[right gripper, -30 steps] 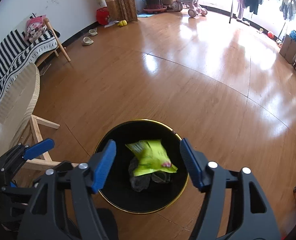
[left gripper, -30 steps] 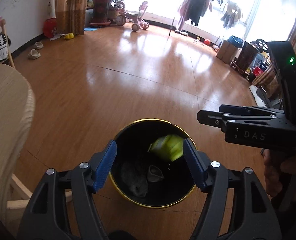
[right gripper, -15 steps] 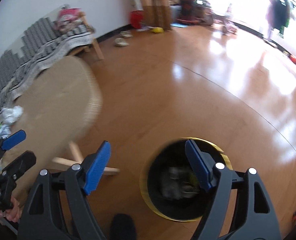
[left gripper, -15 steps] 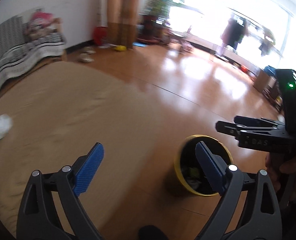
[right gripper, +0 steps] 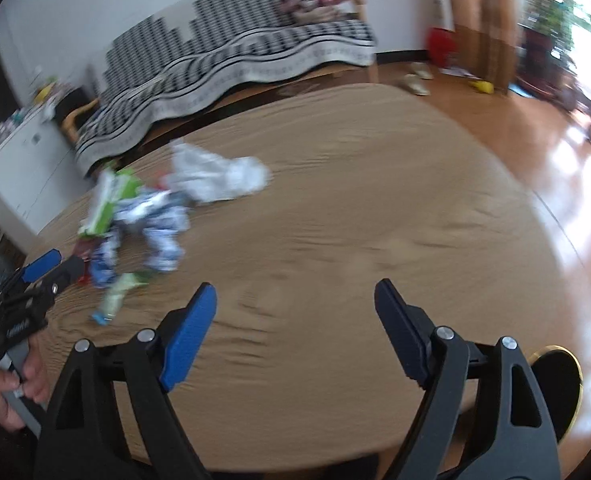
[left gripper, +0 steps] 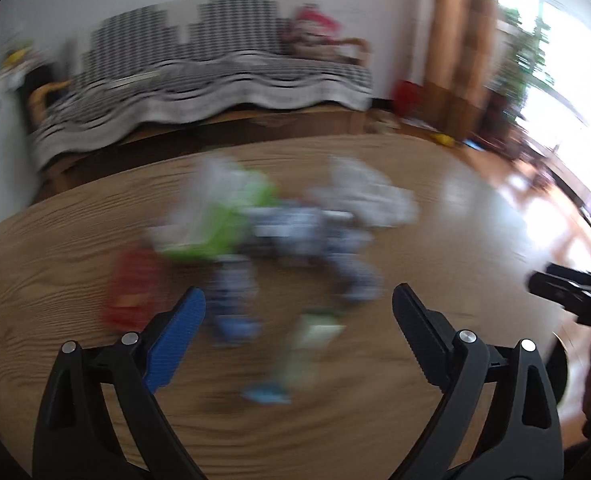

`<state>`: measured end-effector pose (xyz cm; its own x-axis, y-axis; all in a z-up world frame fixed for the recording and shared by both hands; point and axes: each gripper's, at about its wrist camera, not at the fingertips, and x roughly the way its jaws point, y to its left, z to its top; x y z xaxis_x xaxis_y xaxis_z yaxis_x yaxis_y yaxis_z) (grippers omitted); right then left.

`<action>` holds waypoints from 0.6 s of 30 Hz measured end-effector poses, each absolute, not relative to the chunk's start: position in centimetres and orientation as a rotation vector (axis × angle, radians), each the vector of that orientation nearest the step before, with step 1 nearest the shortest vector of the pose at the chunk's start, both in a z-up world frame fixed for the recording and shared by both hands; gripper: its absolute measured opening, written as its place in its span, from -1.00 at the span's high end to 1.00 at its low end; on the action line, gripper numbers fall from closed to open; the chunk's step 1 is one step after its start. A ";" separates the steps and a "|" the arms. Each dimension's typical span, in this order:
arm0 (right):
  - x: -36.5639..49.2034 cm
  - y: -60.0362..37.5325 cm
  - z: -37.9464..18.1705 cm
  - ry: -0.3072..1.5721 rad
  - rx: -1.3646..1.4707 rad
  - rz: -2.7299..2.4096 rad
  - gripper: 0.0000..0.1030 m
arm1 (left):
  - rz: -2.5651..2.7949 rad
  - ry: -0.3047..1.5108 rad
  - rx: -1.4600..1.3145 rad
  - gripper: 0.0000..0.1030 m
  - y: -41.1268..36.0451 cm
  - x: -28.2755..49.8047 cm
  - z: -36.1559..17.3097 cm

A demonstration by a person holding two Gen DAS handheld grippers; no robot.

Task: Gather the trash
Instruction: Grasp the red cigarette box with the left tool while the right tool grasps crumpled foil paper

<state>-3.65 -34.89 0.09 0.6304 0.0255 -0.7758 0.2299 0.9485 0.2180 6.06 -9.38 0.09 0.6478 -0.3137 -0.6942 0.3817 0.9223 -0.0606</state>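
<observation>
A blurred pile of trash lies on the round wooden table (right gripper: 375, 200): a green packet (left gripper: 219, 224), a white plastic bag (left gripper: 367, 196), blue-and-white wrappers (left gripper: 295, 232), a red wrapper (left gripper: 133, 292) and a pale green wrapper (left gripper: 307, 344). My left gripper (left gripper: 299, 298) hangs open and empty just short of the pile. My right gripper (right gripper: 295, 290) is over bare table to the right of the pile (right gripper: 155, 220), its jaws opening with nothing between them. The black gold-rimmed bin (right gripper: 555, 350) stands on the floor at the lower right, partly behind a finger.
A striped sofa (right gripper: 235, 60) runs along the far wall behind the table. A white cabinet (right gripper: 15, 160) stands at the left. Wooden floor (right gripper: 555, 152) lies to the right. A hand (right gripper: 7, 392) holds the left gripper (right gripper: 43, 268).
Both grippers have swung left from above the bin to over the table, and their jaws have widened. The green packet seen dropping into the bin is out of sight.
</observation>
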 end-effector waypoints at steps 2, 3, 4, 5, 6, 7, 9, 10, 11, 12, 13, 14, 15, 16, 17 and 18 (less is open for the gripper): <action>-1.8 -32.2 0.0 0.894 0.276 -0.092 -0.56 | -0.339 0.773 0.080 -0.79 -5.7 7.9 0.0; -0.7 -30.8 -0.2 0.901 0.259 -0.076 -0.56 | -0.319 0.773 0.081 -0.79 -4.5 8.4 -0.2; 0.2 -29.8 -0.4 0.906 0.250 -0.068 -0.56 | -0.302 0.773 0.084 -0.80 -3.5 8.6 -0.4; 0.7 -29.2 -0.6 0.910 0.244 -0.061 -0.56 | -0.289 0.777 0.089 -0.80 -2.7 8.8 -0.7; 1.8 -28.2 -1.0 0.919 0.233 -0.051 -0.56 | -0.278 0.791 0.100 -0.81 -1.6 9.5 -1.3; 2.5 -27.6 -1.3 0.922 0.224 -0.049 -0.56 | -0.274 0.798 0.104 -0.81 -0.9 9.6 -1.6; 4.1 -26.3 -2.0 0.931 0.199 -0.041 -0.56 | -0.279 0.820 0.116 -0.81 -0.2 10.4 -2.4; 4.8 -25.8 -2.4 0.934 0.187 -0.041 -0.56 | -0.285 0.829 0.129 -0.81 0.0 10.7 -2.9; 5.5 -25.6 -2.7 0.940 0.176 -0.045 -0.56 | -0.284 0.831 0.137 -0.81 0.0 10.9 -3.2; 6.2 -25.2 -3.1 0.944 0.162 -0.046 -0.56 | -0.276 0.831 0.153 -0.81 0.0 11.3 -3.7; 6.9 -24.7 -3.5 0.950 0.148 -0.043 -0.56 | -0.274 0.836 0.161 -0.81 0.0 11.7 -4.1; 7.4 -24.4 -3.8 0.957 0.140 -0.040 -0.56 | -0.275 0.845 0.167 -0.81 -0.1 12.2 -4.6; 8.0 -24.2 -4.2 0.964 0.135 -0.037 -0.56 | -0.277 0.850 0.170 -0.81 0.0 12.7 -5.0; 8.4 -24.0 -4.5 0.971 0.131 -0.038 -0.56 | -0.278 0.854 0.171 -0.81 -0.2 12.9 -5.3; 8.8 -23.8 -4.8 0.976 0.126 -0.040 -0.56 | -0.277 0.858 0.173 -0.81 -0.3 13.2 -5.6; 9.1 -23.6 -5.0 0.978 0.120 -0.044 -0.56 | -0.267 0.857 0.180 -0.81 -0.4 13.5 -5.9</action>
